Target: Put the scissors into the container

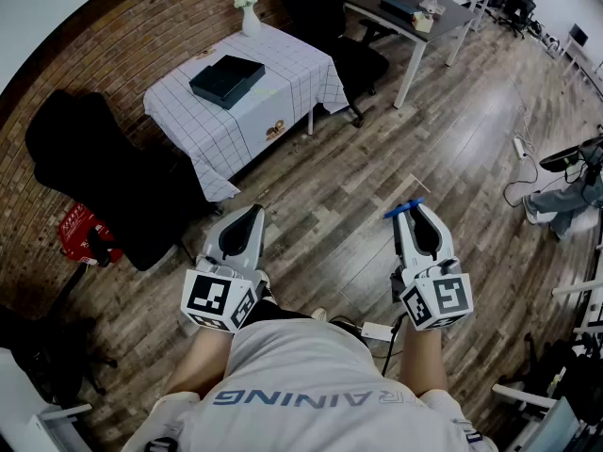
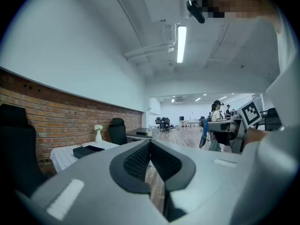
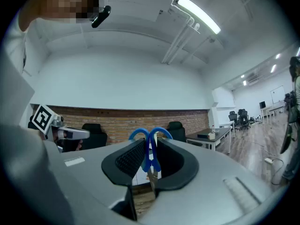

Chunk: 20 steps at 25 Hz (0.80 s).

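Note:
My right gripper [image 1: 411, 211] is shut on a pair of scissors with blue handles [image 1: 403, 209]. In the right gripper view the blue handle loops [image 3: 150, 136] stick up between the pads, and the blades hang down out of sight. My left gripper [image 1: 252, 217] is shut with nothing in it; in its own view the pads [image 2: 140, 161] meet at the tip. A dark flat box, the container [image 1: 227, 80], lies on a small table with a checked cloth [image 1: 283, 69] ahead of me, far from both grippers. That box also shows in the left gripper view [image 2: 87, 150].
I stand on a wooden floor. A black chair [image 1: 94, 177] is at the left of the table and another [image 1: 330, 26] behind it. A white vase [image 1: 249, 12] stands on the table's far corner. A dark desk [image 1: 415, 8] is at the back right. Cables [image 1: 518, 149] lie at the right.

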### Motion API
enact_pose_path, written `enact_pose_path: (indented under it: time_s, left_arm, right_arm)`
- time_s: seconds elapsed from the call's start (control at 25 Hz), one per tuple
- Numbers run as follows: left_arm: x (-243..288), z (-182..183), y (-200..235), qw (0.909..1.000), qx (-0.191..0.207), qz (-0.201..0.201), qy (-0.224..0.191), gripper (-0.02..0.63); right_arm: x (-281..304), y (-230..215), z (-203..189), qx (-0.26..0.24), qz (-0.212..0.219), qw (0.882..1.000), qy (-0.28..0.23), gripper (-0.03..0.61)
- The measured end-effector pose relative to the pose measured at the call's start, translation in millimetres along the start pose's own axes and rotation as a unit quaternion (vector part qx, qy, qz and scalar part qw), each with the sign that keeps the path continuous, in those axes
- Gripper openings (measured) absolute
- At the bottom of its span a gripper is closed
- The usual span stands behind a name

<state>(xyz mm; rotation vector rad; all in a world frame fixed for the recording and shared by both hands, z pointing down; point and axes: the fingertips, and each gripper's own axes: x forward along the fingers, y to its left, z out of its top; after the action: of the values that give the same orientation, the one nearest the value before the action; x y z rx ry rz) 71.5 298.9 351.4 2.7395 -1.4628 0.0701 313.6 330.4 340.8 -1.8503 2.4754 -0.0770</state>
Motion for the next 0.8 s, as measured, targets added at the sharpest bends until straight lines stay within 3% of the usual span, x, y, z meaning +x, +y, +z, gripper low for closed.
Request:
enact_pose_path:
  time_s: [0.64,0.8]
  left_arm:
    - [-6.9,-9.0,21.7,0.9998,-0.005,0.017,0.009,-0.002]
    - [-1.8,-17.6,40.7,0.9993,-0.011,0.028,0.022,-0.002]
  right_arm:
    - [21.9,12.0,-9.9,-0.005,0.019,1.000,0.018,0.100]
    - [43.1,19.3,-10.4,0.000,0.045,0.999,0.010,0.101]
